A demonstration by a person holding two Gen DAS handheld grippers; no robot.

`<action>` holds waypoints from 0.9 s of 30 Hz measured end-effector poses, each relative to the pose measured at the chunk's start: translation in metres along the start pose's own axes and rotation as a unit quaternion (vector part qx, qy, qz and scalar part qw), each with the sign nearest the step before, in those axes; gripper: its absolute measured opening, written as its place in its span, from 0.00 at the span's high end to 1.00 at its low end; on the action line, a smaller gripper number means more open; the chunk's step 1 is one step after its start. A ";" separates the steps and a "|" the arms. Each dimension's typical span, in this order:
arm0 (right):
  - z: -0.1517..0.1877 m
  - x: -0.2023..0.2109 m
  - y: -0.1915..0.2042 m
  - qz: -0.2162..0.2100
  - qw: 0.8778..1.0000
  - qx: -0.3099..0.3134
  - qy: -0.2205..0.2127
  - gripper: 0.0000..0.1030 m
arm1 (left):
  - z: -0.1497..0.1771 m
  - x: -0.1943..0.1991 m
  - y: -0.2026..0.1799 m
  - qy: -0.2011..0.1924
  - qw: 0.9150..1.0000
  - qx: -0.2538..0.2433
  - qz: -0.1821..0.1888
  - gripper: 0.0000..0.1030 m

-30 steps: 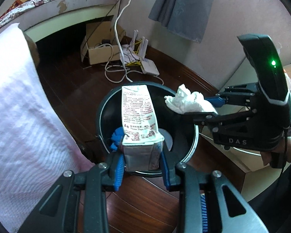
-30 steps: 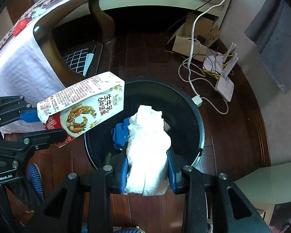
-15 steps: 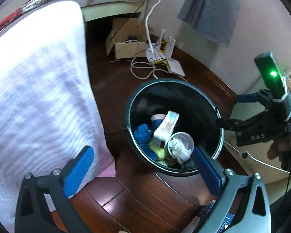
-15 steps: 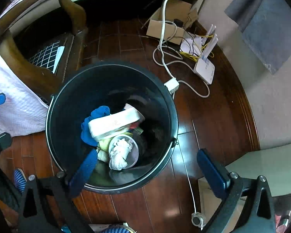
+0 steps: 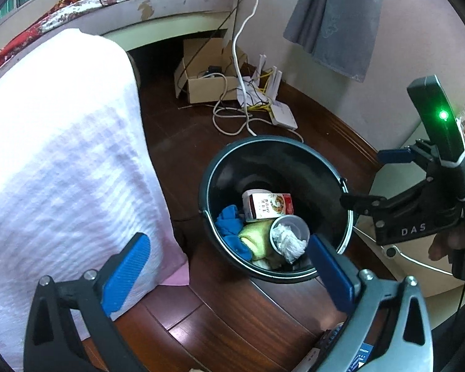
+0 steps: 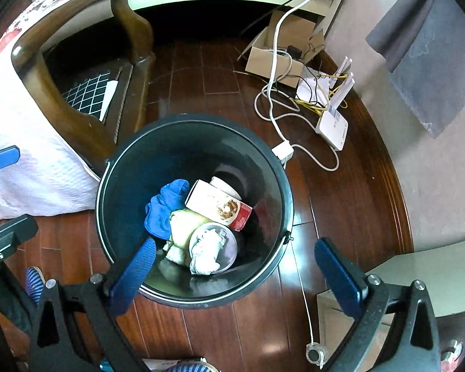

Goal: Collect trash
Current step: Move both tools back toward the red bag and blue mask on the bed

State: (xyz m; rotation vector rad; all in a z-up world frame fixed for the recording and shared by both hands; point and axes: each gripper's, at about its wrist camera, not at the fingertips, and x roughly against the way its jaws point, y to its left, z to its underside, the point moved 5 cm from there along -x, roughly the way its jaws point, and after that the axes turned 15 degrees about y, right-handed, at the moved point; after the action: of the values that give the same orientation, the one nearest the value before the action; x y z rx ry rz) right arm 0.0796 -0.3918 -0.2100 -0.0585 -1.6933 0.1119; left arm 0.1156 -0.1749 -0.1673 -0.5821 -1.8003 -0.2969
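Observation:
A black round bin (image 5: 294, 155) (image 6: 158, 142) stands on the dark wood floor. Inside it lie a milk carton (image 5: 268, 206) (image 6: 218, 206), a crumpled white tissue (image 5: 286, 241) (image 6: 206, 252) resting in a paper cup, a blue cloth (image 5: 229, 228) (image 6: 166, 206) and a yellowish rag. My left gripper (image 5: 229, 274) hangs open above the bin's near rim, with nothing between its blue pads. My right gripper (image 6: 243, 274) is open over the bin as well, empty; in the left wrist view it shows at the right (image 5: 369, 178), held by a hand.
A chair draped with a white-pink towel (image 5: 55, 161) (image 6: 21, 155) stands left of the bin. Behind lie a cardboard box (image 5: 207, 83) (image 6: 276, 52), white cables and a router (image 5: 282, 114) (image 6: 333, 122). A pale cabinet (image 6: 418, 272) sits at the right, a bed at the back.
Both grippers opened wide. The milk carton fell from the left one and the tissue from the right one into the bin, where they now lie.

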 end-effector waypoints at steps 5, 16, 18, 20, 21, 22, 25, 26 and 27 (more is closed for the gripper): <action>0.002 0.013 0.003 0.000 1.000 0.001 -0.012 0.00 | 0.002 0.016 -0.002 -0.012 1.000 -0.004 -0.006 0.01; 0.001 0.060 0.019 -0.002 0.998 0.008 -0.057 0.00 | 0.004 0.058 0.008 -0.050 0.998 0.004 -0.025 0.01; 0.002 0.067 0.022 -0.003 0.998 0.011 -0.062 0.00 | 0.005 0.064 0.012 -0.056 0.998 0.009 -0.029 0.01; 0.002 0.078 0.027 -0.006 0.997 0.013 -0.071 0.00 | 0.006 0.072 0.017 -0.062 0.997 0.014 -0.034 0.01; 0.001 0.082 0.029 -0.007 0.997 0.015 -0.075 0.00 | 0.007 0.077 0.020 -0.065 0.997 0.017 -0.037 0.01; 0.001 0.088 0.032 -0.007 0.997 0.018 -0.081 0.00 | 0.008 0.080 0.021 -0.068 0.997 0.019 -0.040 0.01; -0.003 0.103 0.042 -0.009 0.995 0.025 -0.096 0.00 | 0.009 0.092 0.028 -0.079 0.995 0.028 -0.048 0.01; -0.005 0.107 0.045 -0.011 0.995 0.028 -0.100 0.00 | 0.009 0.096 0.031 -0.083 0.995 0.032 -0.050 0.01; -0.007 0.111 0.049 -0.011 0.994 0.031 -0.105 0.00 | 0.010 0.101 0.035 -0.088 0.994 0.036 -0.052 0.01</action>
State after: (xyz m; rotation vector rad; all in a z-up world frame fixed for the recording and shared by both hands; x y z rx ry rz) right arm 0.0709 -0.3316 -0.1047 0.0199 -1.8987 0.1586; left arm 0.1041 -0.1167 -0.0782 -0.4776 -2.0068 -0.2569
